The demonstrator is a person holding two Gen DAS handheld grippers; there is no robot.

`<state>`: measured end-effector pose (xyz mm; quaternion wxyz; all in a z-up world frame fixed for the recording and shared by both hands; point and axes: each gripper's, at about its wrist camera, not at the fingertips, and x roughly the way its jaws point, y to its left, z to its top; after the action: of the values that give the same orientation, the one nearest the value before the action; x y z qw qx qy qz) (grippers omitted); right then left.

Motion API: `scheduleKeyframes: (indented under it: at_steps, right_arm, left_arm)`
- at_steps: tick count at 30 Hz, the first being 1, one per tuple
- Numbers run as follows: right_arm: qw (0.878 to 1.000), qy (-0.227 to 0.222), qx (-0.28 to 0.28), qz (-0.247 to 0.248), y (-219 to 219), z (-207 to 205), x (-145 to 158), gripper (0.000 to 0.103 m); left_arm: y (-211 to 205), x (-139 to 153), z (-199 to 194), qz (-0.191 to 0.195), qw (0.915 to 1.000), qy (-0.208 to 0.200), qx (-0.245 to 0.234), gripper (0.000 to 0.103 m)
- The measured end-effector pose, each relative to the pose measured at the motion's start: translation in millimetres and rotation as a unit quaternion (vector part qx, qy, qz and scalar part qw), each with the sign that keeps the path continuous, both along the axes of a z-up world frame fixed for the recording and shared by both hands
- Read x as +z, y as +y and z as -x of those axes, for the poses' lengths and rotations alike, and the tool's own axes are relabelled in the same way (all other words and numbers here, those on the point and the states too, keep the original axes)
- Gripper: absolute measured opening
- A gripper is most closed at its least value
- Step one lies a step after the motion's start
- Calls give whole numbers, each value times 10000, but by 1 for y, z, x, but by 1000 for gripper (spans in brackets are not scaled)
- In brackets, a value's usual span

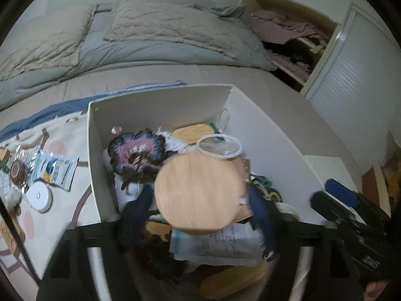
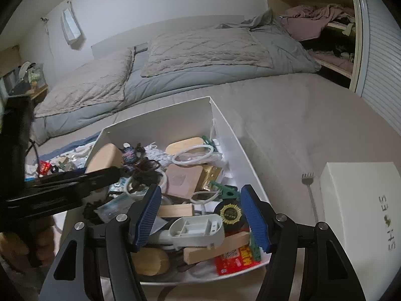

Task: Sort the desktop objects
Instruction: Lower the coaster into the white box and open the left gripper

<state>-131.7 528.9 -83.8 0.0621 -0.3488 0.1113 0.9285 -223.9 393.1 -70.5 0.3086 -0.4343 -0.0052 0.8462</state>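
In the left wrist view a round wooden disc (image 1: 200,190) sits between the dark fingers of my left gripper (image 1: 200,198), blurred, above the crowded white box (image 1: 160,100). The jaws stand wide and I see no pad pressing on it. From the right wrist view the same disc (image 2: 104,156) shows edge-on at the left gripper's tip (image 2: 107,173), over the box's left side. My right gripper (image 2: 200,215) hovers open above the near end of the box (image 2: 155,128), over a white plastic holder (image 2: 198,230), with its blue pads (image 2: 147,213) gripping nothing.
The box holds a purple crocheted flower (image 1: 137,150), a white ring (image 2: 195,154), wooden blocks and a red packet (image 2: 235,258). Left of it, a white round case (image 1: 39,197) and a packet (image 1: 55,169) lie on a cloth. A white shoe box (image 2: 361,205) and a metal scratcher (image 2: 309,188) lie to the right.
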Motion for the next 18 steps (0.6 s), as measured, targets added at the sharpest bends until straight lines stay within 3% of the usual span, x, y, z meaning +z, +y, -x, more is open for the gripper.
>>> scheduleKeyframes:
  at_steps: [3,18]
  right_arm:
    - [9999,35,35,102,-3,-5,-1,66]
    - [9998,65,-105,123,-16,-10,0,66]
  left_arm:
    - [-6,0,1,-160,9998,-59,63,96]
    - [-22,18,-16,36,9992,390,-124,96]
